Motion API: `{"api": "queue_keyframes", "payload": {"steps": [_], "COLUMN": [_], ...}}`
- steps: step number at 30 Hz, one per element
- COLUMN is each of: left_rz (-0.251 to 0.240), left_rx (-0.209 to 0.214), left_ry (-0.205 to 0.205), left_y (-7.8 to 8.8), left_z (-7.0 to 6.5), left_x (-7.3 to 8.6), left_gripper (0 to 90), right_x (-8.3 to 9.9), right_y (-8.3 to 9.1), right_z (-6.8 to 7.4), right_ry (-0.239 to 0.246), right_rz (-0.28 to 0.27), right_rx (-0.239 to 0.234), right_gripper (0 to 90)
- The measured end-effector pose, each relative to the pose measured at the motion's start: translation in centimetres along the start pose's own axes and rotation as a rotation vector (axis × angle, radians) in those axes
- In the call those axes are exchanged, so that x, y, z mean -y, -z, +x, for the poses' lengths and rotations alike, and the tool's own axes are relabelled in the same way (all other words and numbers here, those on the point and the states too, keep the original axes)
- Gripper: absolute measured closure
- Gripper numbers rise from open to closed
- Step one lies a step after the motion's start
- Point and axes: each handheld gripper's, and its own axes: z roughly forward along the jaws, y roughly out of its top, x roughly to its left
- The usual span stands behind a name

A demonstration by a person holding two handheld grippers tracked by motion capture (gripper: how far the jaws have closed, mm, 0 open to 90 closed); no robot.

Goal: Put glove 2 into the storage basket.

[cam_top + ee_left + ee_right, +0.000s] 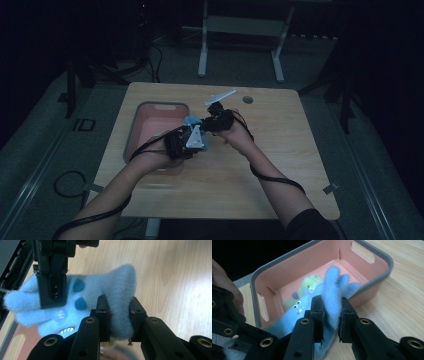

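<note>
A fuzzy light-blue plush toy [190, 120] with dark blue spots and small white teeth hangs between my two grippers, just above the table beside the basket. In the left gripper view, my left gripper [119, 307] is shut on one thick limb of the toy [120, 277], and a black finger [52, 290] of the right gripper clamps the toy's far end. In the right gripper view, my right gripper [332, 307] is shut on a flat blue limb of the toy [332, 280]. From above, the left gripper [182, 142] and right gripper [215, 120] nearly touch.
A pink basket with a grey rim [160, 104] stands on the wooden table [260, 150] at the left; a green plush toy [310, 282] lies inside it. A round hole [247, 99] sits near the table's far edge. A white stand [240, 30] rises behind the table.
</note>
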Motion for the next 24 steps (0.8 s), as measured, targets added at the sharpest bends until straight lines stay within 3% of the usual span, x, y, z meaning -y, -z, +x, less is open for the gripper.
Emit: {"api": "queue_keyframes", "payload": {"steps": [11,13,14,18,24], "left_rz": [0.045,0.045,0.056,0.069,0.07], "left_rx": [-0.01,-0.01,-0.019,-0.035,-0.025], "left_ry": [0.04,0.04,0.061,0.074,0.104], "left_y": [1.7,1.7,2.3,2.8,2.6], "left_z": [0.9,0.9,1.3,1.5,1.9], "left_x": [3.9,3.9,5.0,6.2,7.7], "left_gripper": [75.6,75.6,75.6,75.6,75.6], "right_x": [-2.1,-2.2,-2.7,-3.6,-4.1], "right_y": [-4.0,-4.4,-5.2,-6.6,-8.3], "right_z": [1.7,1.8,1.9,2.2,2.9], "right_ry": [0.016,0.014,0.018,0.016,0.039], "right_rz": [0.006,0.006,0.013,0.018,0.026], "right_rx": [-0.043,-0.048,-0.056,-0.084,-0.074], "right_gripper": [77.3,77.3,77.3,77.3,77.3]}}
